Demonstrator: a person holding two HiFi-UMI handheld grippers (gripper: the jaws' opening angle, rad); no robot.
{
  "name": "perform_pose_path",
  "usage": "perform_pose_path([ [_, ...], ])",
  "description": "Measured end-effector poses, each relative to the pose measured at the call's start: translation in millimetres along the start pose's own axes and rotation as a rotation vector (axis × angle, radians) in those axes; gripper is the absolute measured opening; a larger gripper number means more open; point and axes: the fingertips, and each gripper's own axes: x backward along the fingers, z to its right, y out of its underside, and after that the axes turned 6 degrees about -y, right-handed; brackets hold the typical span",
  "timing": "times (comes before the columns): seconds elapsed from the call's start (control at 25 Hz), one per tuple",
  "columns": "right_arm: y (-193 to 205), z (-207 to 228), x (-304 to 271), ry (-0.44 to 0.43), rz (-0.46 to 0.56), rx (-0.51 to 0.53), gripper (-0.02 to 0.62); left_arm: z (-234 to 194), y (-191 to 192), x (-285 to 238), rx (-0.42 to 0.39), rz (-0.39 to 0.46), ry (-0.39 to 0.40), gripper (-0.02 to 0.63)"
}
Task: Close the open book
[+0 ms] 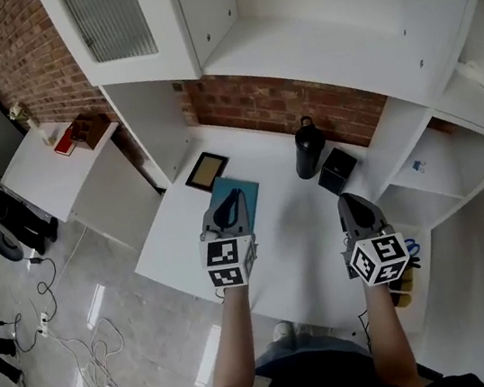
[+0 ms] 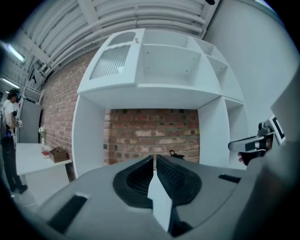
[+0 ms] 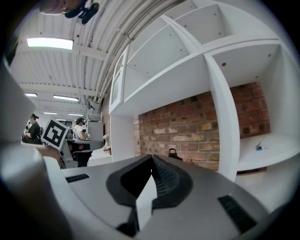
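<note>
My left gripper [image 2: 154, 157] has its jaws drawn together to a thin slit, with nothing between them. My right gripper [image 3: 151, 157] is the same, its jaws meeting at the tips and empty. In both gripper views the jaws point roughly level at the brick wall [image 2: 150, 131] under the white shelves [image 2: 154, 70], not down at the desk.

From the head view, I'm holding both grippers side by side above the white desk [image 1: 293, 225], the left over the book and the right well apart from it, toward the desk's right edge.

The book [image 1: 250, 203] lies flat on the desk directly below my left gripper. It shows one teal cover and looks closed. The gripper hides part of it, and I can't tell whether the two touch.

Just beyond the book, nearer the wall, a dark frame [image 1: 207, 171] lies flat. To the right of it a black bottle [image 1: 309, 148] stands upright by the wall, with a black box [image 1: 338, 170] just beside it.
</note>
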Motion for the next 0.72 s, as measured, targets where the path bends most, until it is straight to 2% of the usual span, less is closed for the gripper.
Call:
perform_pose_path([
  [0.32, -37, 10, 14, 0.044, 0.090, 0.026, -0.002, 26, -43, 8, -0.027, 0.093, 0.048, 0.009],
  [0.72, -57, 11, 28, 0.073, 0.142, 0.053, -0.002, 45, -62, 16, -0.046, 0.117, 0.090, 0.009],
])
